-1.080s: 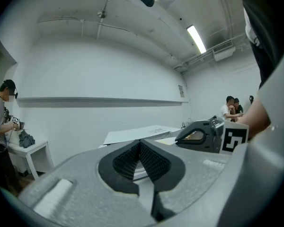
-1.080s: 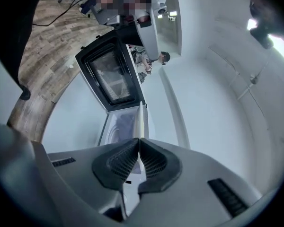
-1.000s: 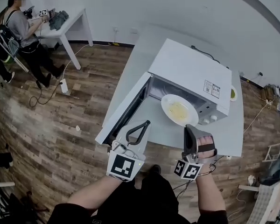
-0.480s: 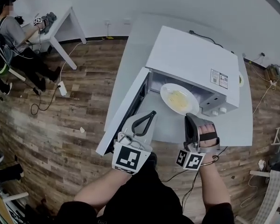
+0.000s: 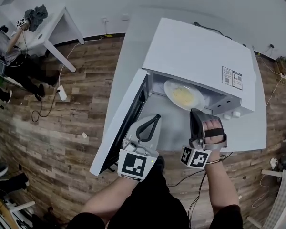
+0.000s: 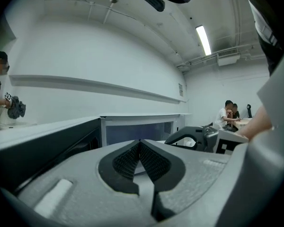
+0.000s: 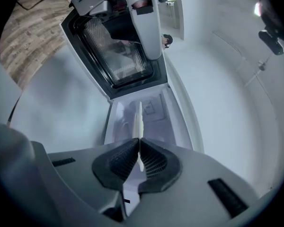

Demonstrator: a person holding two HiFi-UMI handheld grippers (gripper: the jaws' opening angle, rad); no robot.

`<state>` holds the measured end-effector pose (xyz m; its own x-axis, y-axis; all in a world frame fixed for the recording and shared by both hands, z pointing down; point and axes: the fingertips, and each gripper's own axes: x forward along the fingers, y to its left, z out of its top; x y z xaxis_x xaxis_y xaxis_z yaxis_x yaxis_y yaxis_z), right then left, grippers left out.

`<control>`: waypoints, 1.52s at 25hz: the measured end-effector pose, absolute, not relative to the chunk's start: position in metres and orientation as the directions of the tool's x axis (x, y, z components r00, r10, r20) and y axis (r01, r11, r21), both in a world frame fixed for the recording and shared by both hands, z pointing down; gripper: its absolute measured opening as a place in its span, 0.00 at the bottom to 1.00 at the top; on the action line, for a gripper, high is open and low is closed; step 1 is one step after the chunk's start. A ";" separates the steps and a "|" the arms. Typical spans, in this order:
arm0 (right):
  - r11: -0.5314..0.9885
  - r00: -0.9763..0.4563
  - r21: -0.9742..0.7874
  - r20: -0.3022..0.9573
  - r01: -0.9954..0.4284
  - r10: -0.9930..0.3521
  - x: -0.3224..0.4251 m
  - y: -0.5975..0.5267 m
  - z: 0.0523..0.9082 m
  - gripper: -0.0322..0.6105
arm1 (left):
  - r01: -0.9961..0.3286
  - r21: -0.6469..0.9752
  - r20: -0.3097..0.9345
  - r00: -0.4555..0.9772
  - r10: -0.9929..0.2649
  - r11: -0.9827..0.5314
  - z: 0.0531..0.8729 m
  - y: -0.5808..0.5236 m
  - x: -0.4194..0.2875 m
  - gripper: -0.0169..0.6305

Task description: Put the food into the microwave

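White tabletop [image 5: 132,42] carried the microwave [image 5: 200,51], whose door [image 5: 119,123] stood wide open to the left. From an outstretched forearm, the right gripper [image 5: 195,112] pointed into the oven's mouth with its jaws clamped on the near rim of the plate [image 5: 171,88]. That gripper's own view showed the rim edge-on between the pads. Just beside it, the left gripper [image 5: 156,118] pointed the same way over the strip of table between door and oven, its jaws closed with nothing between them. On the plate lay a flat yellow portion of food [image 5: 182,96]. The plate sat in the opening of the cavity and its far edge was covered by the oven's top. Whether it rested on the cavity floor could not be made out. At the upper left a person [image 5: 1,42] by a side table [image 5: 55,25] was cut off by the frame edge
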<state>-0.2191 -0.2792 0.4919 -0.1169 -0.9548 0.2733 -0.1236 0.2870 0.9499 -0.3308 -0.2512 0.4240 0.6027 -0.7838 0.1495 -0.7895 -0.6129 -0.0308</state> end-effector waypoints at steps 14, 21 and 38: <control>0.288 -0.058 0.945 0.282 -0.157 -0.958 -0.206 -0.333 0.553 0.08 | -0.786 -0.058 0.132 0.605 -0.785 -0.616 0.475 -0.295 -0.299 0.04; 0.298 -0.040 0.940 0.295 -0.166 -0.955 -0.208 -0.347 0.570 0.08 | -0.788 -0.072 0.166 0.595 -0.786 -0.612 0.499 -0.307 -0.298 0.04; 0.408 0.043 0.886 0.427 -0.221 -0.903 -0.203 -0.385 0.583 0.09 | -0.790 -0.056 0.214 0.588 -0.780 -0.611 0.506 -0.315 -0.300 0.04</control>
<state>-0.2029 -0.3855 0.5826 0.0433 -0.9031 0.4273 -0.2209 0.4085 0.8856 -0.3004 -0.3151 0.5065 0.5882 -0.7799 0.2140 -0.7898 -0.6109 -0.0556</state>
